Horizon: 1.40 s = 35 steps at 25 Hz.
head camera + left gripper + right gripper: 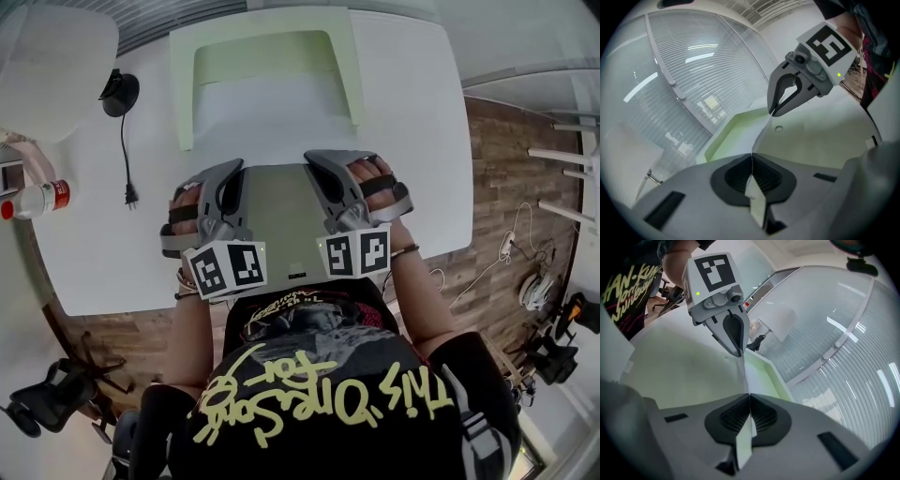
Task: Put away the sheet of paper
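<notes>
A pale grey-green sheet of paper (281, 220) is held up flat between my two grippers, above the white table (412, 141). My left gripper (236, 173) is shut on the sheet's left edge, and my right gripper (314, 164) is shut on its right edge. In the left gripper view the jaws (752, 176) pinch the sheet (811, 136), with the right gripper (787, 96) clamped on the far edge. In the right gripper view the jaws (749, 416) grip the sheet (684, 371) opposite the left gripper (732, 336). A light green tray (187, 84) lies just beyond the sheet.
A bottle with a red label (37, 199) stands at the table's left edge. A black cable with a plug (124, 155) lies left of the tray. A white rounded object (52, 56) is at the back left. Wooden floor (506, 187) lies right of the table.
</notes>
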Available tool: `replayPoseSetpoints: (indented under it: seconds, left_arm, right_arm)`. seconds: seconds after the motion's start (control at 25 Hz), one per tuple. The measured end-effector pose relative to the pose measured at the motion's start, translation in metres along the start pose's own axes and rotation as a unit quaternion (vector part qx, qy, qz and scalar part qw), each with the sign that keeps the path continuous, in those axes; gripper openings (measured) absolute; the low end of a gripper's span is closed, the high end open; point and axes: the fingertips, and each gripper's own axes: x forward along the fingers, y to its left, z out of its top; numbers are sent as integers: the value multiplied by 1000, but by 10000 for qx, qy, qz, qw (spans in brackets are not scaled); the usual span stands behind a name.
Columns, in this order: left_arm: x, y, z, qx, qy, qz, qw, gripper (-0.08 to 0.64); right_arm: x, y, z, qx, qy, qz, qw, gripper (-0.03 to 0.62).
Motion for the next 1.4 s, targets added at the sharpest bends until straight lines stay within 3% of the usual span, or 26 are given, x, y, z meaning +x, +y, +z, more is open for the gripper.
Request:
replayPoseSetpoints:
  seconds: [1.4]
  left_arm:
    - [20,13,-7,-82,275,162,9995,9]
  right_arm:
    - [21,-8,-5,-30,-130,169,9998,8]
